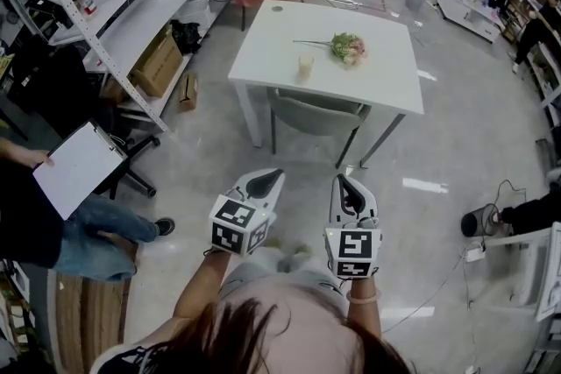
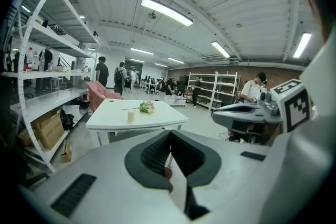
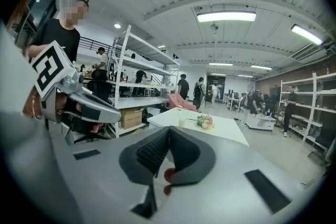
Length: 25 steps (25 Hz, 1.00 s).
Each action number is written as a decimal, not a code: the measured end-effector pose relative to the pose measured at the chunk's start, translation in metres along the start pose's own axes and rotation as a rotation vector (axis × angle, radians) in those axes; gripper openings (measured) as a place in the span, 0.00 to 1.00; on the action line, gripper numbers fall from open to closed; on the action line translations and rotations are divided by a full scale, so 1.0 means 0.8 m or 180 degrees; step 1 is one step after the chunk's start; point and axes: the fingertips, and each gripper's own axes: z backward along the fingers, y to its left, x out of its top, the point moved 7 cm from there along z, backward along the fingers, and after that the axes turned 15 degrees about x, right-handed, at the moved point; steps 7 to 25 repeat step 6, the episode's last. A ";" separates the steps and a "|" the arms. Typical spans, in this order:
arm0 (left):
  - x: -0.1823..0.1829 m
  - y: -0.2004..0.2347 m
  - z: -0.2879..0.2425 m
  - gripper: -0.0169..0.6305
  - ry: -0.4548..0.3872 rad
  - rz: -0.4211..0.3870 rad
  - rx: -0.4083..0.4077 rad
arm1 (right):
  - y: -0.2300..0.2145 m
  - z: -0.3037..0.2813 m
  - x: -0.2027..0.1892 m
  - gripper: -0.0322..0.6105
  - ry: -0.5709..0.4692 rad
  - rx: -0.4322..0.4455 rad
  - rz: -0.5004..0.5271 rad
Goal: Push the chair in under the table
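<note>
Left gripper (image 1: 272,178), right gripper (image 1: 344,184) clenched empty; chair (image 1: 316,114) partly under table (image 1: 280,39), cup (image 1: 305,64) beside flowers (image 1: 348,46).

chair (image 1: 317,112): grey-green | upright | tucked under white table (image 1: 263,57)

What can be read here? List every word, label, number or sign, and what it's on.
No readable text in any view.
Left marker cube and right marker cube: black-and-white square patterns, not lettering.
Clipboard sheet: looks blank.
Cardboard box and shelf bottles: any print is too small to read.
</note>
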 end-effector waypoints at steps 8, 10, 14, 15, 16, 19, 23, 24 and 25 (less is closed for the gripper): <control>0.003 -0.007 -0.016 0.04 -0.0001 -0.0016 0.0054 | -0.015 -0.003 -0.007 0.09 -0.0003 0.0025 -0.0024; 0.003 -0.007 -0.016 0.04 -0.0001 -0.0016 0.0054 | -0.015 -0.003 -0.007 0.09 -0.0003 0.0025 -0.0024; 0.003 -0.007 -0.016 0.04 -0.0001 -0.0016 0.0054 | -0.015 -0.003 -0.007 0.09 -0.0003 0.0025 -0.0024; 0.003 -0.007 -0.016 0.04 -0.0001 -0.0016 0.0054 | -0.015 -0.003 -0.007 0.09 -0.0003 0.0025 -0.0024; 0.003 -0.007 -0.016 0.04 -0.0001 -0.0016 0.0054 | -0.015 -0.003 -0.007 0.09 -0.0003 0.0025 -0.0024; 0.003 -0.007 -0.016 0.04 -0.0001 -0.0016 0.0054 | -0.015 -0.003 -0.007 0.09 -0.0003 0.0025 -0.0024; 0.003 -0.007 -0.016 0.04 -0.0001 -0.0016 0.0054 | -0.015 -0.003 -0.007 0.09 -0.0003 0.0025 -0.0024; 0.003 -0.007 -0.016 0.04 -0.0001 -0.0016 0.0054 | -0.015 -0.003 -0.007 0.09 -0.0003 0.0025 -0.0024; 0.003 -0.007 -0.016 0.04 -0.0001 -0.0016 0.0054 | -0.015 -0.003 -0.007 0.09 -0.0003 0.0025 -0.0024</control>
